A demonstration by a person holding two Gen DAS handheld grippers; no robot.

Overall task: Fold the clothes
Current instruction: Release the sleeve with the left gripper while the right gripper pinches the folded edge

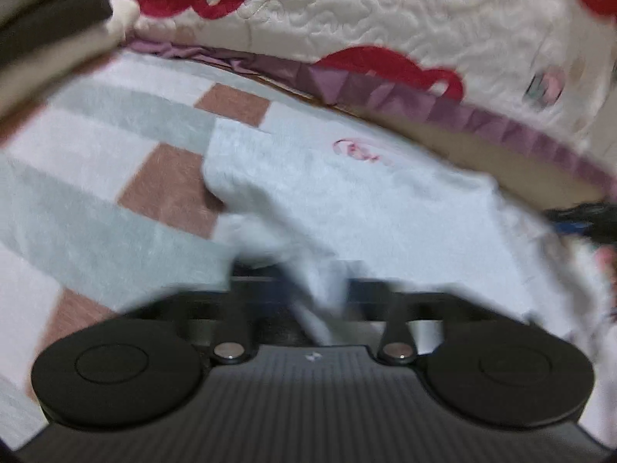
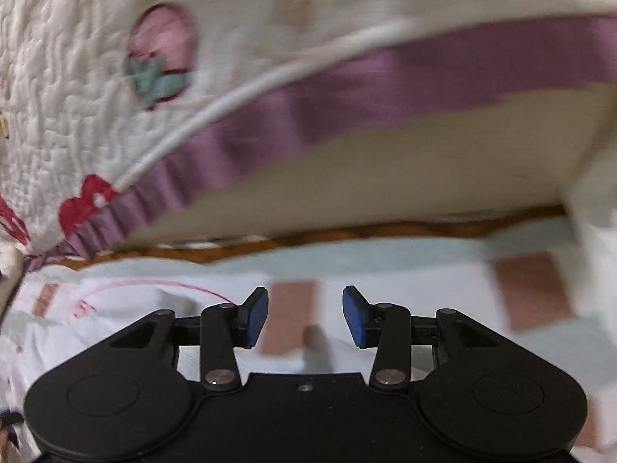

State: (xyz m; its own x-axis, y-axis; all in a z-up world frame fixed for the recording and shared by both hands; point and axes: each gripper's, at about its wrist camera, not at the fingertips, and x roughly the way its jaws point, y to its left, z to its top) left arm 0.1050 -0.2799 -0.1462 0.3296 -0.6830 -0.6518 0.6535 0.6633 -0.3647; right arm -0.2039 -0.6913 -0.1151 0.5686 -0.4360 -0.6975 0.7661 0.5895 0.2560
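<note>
A white garment (image 1: 366, 200) with a small pink print lies spread on a checked rug. A bunched fold of it runs down into my left gripper (image 1: 314, 301), which is shut on the cloth; the fabric hides the fingertips. In the right wrist view the same white garment (image 2: 115, 308), with a pink curved line on it, lies at the lower left. My right gripper (image 2: 305, 318) hovers over the rug beside it, open, its blue pads (image 2: 256, 318) apart with nothing between them.
The rug (image 1: 96, 212) has pale green, white and brown squares. Behind it stands a bed with a white quilted cover (image 1: 385, 11) with red shapes and a purple frill (image 2: 347, 88). A pile of folded cloth (image 1: 50, 31) sits at the top left.
</note>
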